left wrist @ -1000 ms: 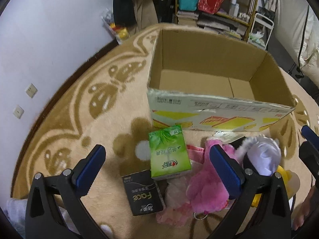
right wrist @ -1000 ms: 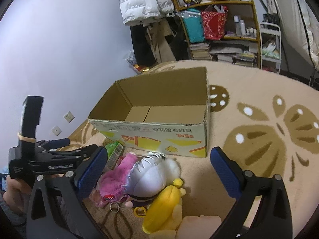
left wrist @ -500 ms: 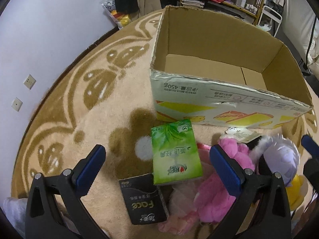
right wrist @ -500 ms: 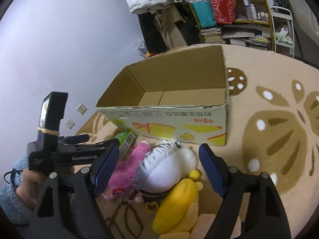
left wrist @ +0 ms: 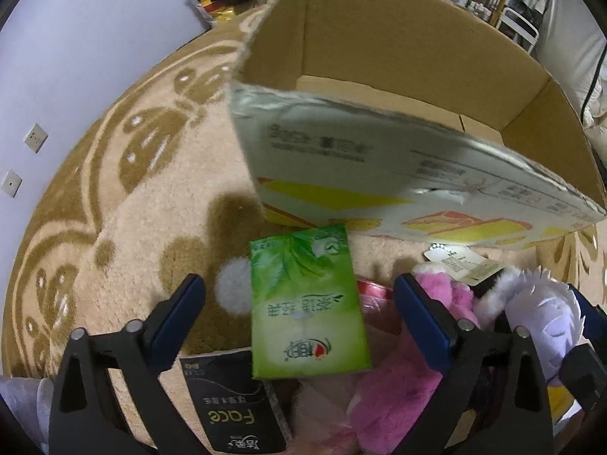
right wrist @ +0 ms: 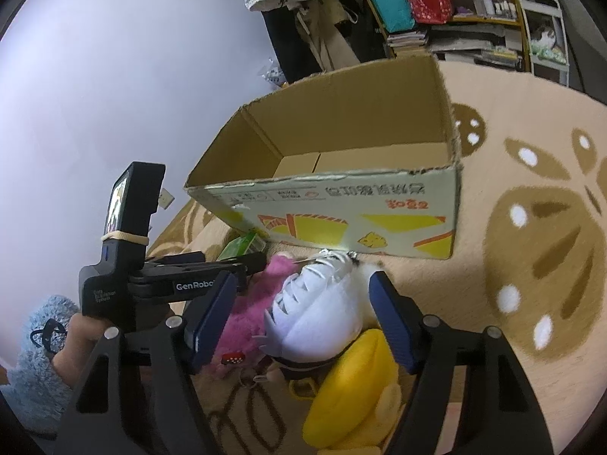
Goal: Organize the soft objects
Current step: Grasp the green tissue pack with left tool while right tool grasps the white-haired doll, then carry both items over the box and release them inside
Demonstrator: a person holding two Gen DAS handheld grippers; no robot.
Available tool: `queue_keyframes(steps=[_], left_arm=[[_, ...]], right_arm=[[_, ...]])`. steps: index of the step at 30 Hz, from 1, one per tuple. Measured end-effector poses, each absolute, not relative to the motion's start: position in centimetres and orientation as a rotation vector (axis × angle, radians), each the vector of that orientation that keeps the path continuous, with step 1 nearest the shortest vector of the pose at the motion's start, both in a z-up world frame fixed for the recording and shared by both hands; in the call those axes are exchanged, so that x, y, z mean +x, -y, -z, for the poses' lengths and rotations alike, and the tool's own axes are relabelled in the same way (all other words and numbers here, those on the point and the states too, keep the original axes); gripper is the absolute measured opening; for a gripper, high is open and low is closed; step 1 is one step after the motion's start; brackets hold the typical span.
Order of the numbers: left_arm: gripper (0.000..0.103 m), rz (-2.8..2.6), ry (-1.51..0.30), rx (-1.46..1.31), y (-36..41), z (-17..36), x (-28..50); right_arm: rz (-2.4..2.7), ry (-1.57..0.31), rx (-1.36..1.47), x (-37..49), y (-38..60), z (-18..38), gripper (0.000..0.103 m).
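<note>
An open cardboard box [left wrist: 379, 151] stands on the carpet, also in the right wrist view [right wrist: 360, 204]. In front of it lies a pile: a green tissue pack [left wrist: 307, 303], a black tissue pack [left wrist: 231, 413], a pink plush [left wrist: 394, 390], a white plush [right wrist: 318, 314] and a yellow plush [right wrist: 353, 394]. My left gripper [left wrist: 299, 318] is open, its fingers either side of the green pack. My right gripper [right wrist: 299, 318] is open, its fingers either side of the white plush.
The patterned beige carpet [right wrist: 531, 227] spreads around the box. A wall with sockets [left wrist: 34, 138] runs at the left. Shelves with bags and books [right wrist: 436, 19] stand behind the box.
Both grippers have moved forward and down toward the pile. The left now straddles the green pack. The right has narrowed around the white plush.
</note>
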State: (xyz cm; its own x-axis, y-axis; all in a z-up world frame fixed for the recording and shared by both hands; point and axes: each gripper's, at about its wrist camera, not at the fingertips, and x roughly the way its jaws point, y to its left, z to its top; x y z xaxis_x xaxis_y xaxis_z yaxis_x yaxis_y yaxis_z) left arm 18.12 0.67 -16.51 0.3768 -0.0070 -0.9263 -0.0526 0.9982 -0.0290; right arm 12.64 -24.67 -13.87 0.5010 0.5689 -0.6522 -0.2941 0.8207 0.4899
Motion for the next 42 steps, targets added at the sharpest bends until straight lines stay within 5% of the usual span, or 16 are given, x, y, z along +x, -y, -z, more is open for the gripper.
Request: queue_keyframes(steps=[6,10,27,42], left_arm=[[0.08,0.008,-1.224,-0.079,0.1,17.6,18.1],[0.052,0.044,-1.215,-0.108,0.5,17.5,17.9],[0.051,0.003,-1.094,-0.08,0.4,14.3,14.4],[0.051,-0.033,-0.69,0.042,0.3,3.9,9.4]], right_arm=[[-0.488,-0.945,0.299,13.1,23.9,14.7,0.051],[-0.468,-0.94,0.295,12.9,24.2,14.6,0.045],[-0.33,-0.773,0.23,10.4,25.0,10.9,0.044],[-0.238,-0.583,0.153,7.4,24.8,5.5,0.044]])
